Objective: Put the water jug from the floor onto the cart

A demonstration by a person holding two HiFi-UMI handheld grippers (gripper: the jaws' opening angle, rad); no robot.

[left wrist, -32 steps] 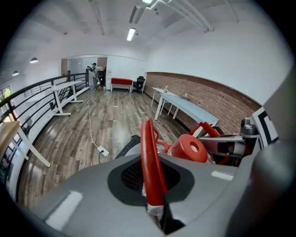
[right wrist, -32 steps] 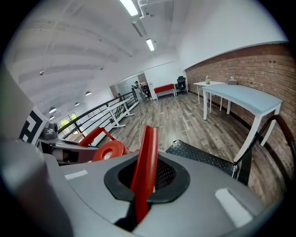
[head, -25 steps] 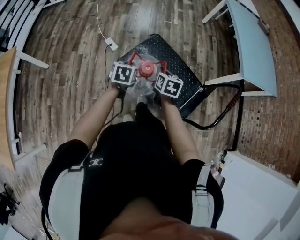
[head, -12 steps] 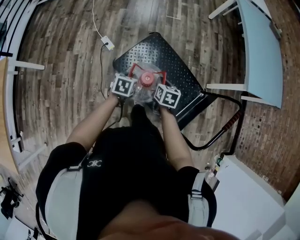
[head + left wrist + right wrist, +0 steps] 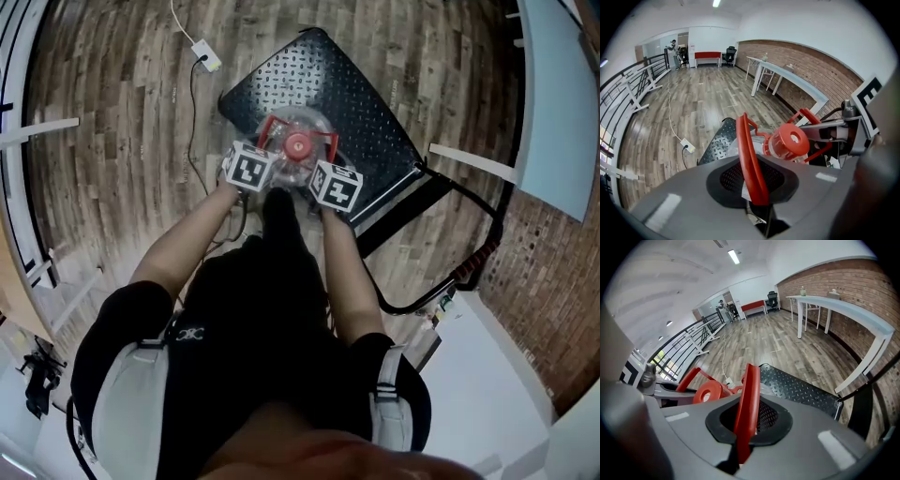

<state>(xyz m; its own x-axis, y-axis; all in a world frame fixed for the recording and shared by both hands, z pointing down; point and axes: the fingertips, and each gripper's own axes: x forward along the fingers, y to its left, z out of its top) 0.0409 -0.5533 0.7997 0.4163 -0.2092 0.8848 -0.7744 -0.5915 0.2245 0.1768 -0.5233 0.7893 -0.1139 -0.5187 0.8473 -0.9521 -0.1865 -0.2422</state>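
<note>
While the person stood over the cart (image 5: 367, 105), both tools were clamped on the water jug (image 5: 298, 120), one to each side of its red cap (image 5: 298, 143). The left tool (image 5: 262, 152) had its jaws drawn in tight on the jug's left red handle loop (image 5: 749, 157); in the left gripper view the loop (image 5: 749, 157) ran straight up out of the closed left tool (image 5: 757, 199), with the cap (image 5: 790, 140) just beyond it and to the right. The right tool (image 5: 322, 165) was likewise closed on the right red handle loop (image 5: 749, 394), which rose from between the right tool's (image 5: 742, 439) jaws, with the cap (image 5: 708, 392) to its left.

In the head view the jug sat over the near part of the cart's black checker-plate deck, upright, with the cap pointing at the camera (whether its base rested on the deck or hung just above it could not be told). The left gripper view showed the jug's clear body (image 5: 736, 146) against the deck (image 5: 718, 140), and the right gripper view showed the deck (image 5: 801, 389) stretching away past the handle.

The cart stood on a wood-plank floor (image 5: 112, 141). A thin cable ran across the floor to a white plug block (image 5: 208, 62) beyond the cart's far left corner, apart from it. A pale tabletop on white legs (image 5: 560, 103) stood well to the right, beside a brick wall (image 5: 843, 275).
</note>
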